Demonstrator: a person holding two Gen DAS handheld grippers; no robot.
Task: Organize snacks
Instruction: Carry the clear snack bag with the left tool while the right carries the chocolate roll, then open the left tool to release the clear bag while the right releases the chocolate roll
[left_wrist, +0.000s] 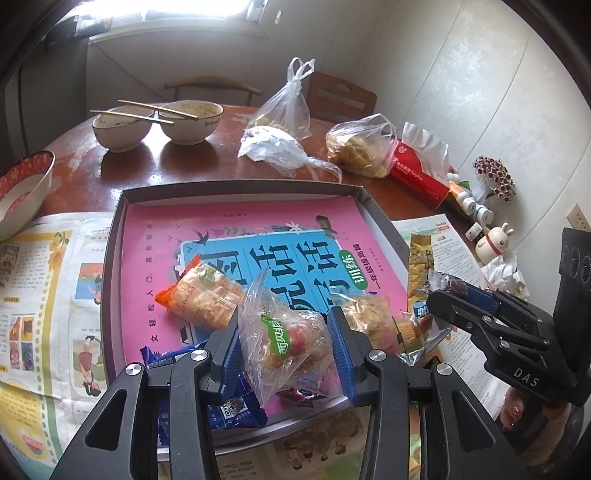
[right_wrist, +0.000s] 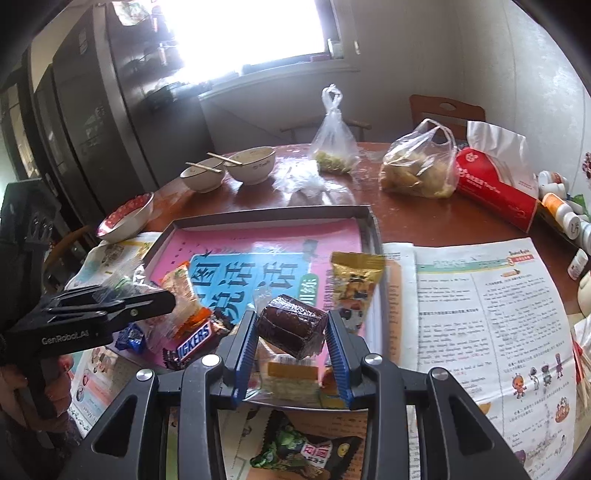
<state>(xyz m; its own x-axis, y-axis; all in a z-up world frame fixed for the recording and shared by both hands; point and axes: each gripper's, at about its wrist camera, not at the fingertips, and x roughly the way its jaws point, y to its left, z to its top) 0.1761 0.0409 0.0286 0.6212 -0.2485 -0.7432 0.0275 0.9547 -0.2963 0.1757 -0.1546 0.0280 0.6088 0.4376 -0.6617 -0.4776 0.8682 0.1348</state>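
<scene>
Right gripper (right_wrist: 291, 345) clamped on a dark brown wrapped cake (right_wrist: 291, 326), held above the near edge of a shallow tray (right_wrist: 373, 221) lined with a pink book (right_wrist: 258, 243). Left gripper (right_wrist: 162, 301) entering from the left, gripping a clear wrapped snack (right_wrist: 122, 284). Inside the tray: a Snickers bar (right_wrist: 195, 341), an orange packet (right_wrist: 184, 291), a gold packet (right_wrist: 354, 280).
</scene>
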